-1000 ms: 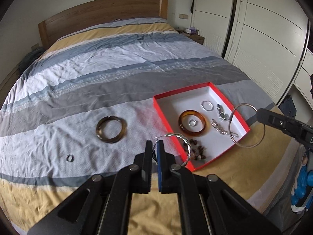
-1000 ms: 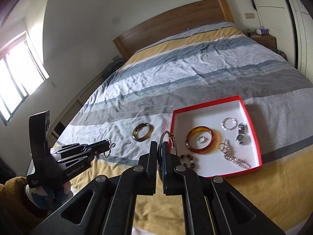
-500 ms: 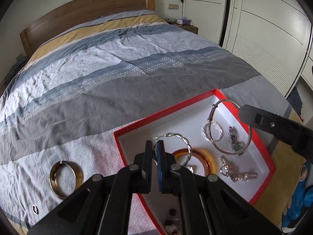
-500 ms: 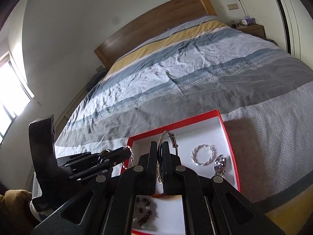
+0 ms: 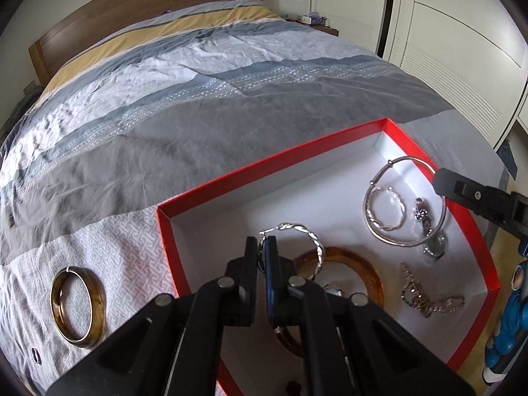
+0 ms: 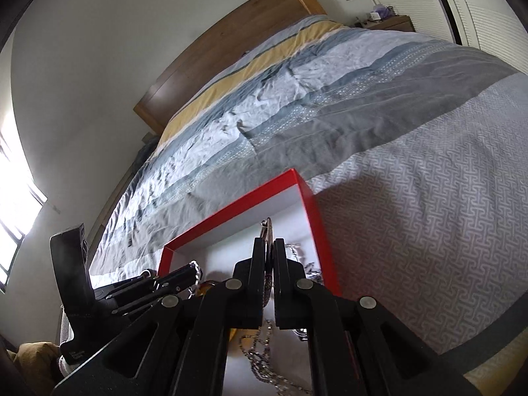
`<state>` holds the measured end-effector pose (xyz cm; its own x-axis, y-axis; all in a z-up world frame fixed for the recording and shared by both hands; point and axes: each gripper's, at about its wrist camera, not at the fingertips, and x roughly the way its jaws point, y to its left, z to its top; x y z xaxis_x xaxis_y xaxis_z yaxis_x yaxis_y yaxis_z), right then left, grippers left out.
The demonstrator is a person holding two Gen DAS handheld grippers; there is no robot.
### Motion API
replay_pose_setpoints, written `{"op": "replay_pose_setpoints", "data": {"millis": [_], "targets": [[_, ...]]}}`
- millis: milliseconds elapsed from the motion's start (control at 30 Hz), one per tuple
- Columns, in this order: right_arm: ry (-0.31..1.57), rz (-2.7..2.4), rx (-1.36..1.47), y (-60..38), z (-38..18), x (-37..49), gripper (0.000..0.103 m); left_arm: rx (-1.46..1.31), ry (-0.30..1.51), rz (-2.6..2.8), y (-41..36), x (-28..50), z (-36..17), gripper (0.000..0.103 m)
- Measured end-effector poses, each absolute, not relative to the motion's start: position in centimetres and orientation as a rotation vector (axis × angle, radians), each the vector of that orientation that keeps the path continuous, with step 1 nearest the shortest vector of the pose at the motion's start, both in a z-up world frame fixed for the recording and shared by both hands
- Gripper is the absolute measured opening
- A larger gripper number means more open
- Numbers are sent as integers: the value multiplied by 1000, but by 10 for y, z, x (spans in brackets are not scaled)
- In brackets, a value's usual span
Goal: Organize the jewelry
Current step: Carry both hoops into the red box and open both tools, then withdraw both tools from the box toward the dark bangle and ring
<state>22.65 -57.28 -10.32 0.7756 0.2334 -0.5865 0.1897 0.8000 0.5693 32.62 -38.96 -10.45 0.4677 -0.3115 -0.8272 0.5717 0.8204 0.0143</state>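
A red box (image 5: pixel 264 165) with a white inside lies on the striped bed. My left gripper (image 5: pixel 262 247) is shut on a twisted silver hoop (image 5: pixel 308 234), which hangs over the box's left half. From the right, my right gripper (image 5: pixel 439 180) is shut on a large plain silver bangle (image 5: pixel 379 231) above the box's far right corner. In the right wrist view that bangle (image 6: pixel 268 231) shows edge-on between the shut right gripper (image 6: pixel 269 247), with the left gripper (image 6: pixel 194 269) lower left. In the box lie an amber bangle (image 5: pixel 363 264), a twisted silver ring (image 5: pixel 384 211), a watch (image 5: pixel 425 227) and a chain bracelet (image 5: pixel 425 300).
A brown bangle (image 5: pixel 77 303) and a small ring (image 5: pixel 35 354) lie on the bedspread left of the box. White wardrobe doors (image 5: pixel 445 49) stand along the right. The wooden headboard (image 5: pixel 132 10) is at the far end, and a window (image 6: pixel 13 204) is on the left wall.
Both grippers came forward and down over the red box, each still holding its ring. The box now fills the lower part of both views, and the right gripper has rolled.
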Motion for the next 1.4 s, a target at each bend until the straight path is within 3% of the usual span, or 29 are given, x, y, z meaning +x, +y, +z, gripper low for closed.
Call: {"op": "replay_pose_setpoints", "data": {"millis": [267,400,533,800,933,1000,1400], "targets": [[723,-5,603,-570,-108,218,5,306,934,-538,-388,325,-109,6],[743,-36,539,-565,-103,215,6,273,941,-545,-385,324,-104,18],[744,-54,518,-565,-95,207,21,269,939,-550,-385,317,-99,28],[747,-94,482,-562,-71,179,27,265,934,-560,-375,291,-77,30],[753,-118,456,-555,-54,158,38,258,930,-563,-367,274,-61,35],[757,-123,441,-548,-46,146,39,248,931,-571,-363,264,-53,36],[729,-143,378,-502,13,63,51,274,849,-534,-311,164,9,36]]}}
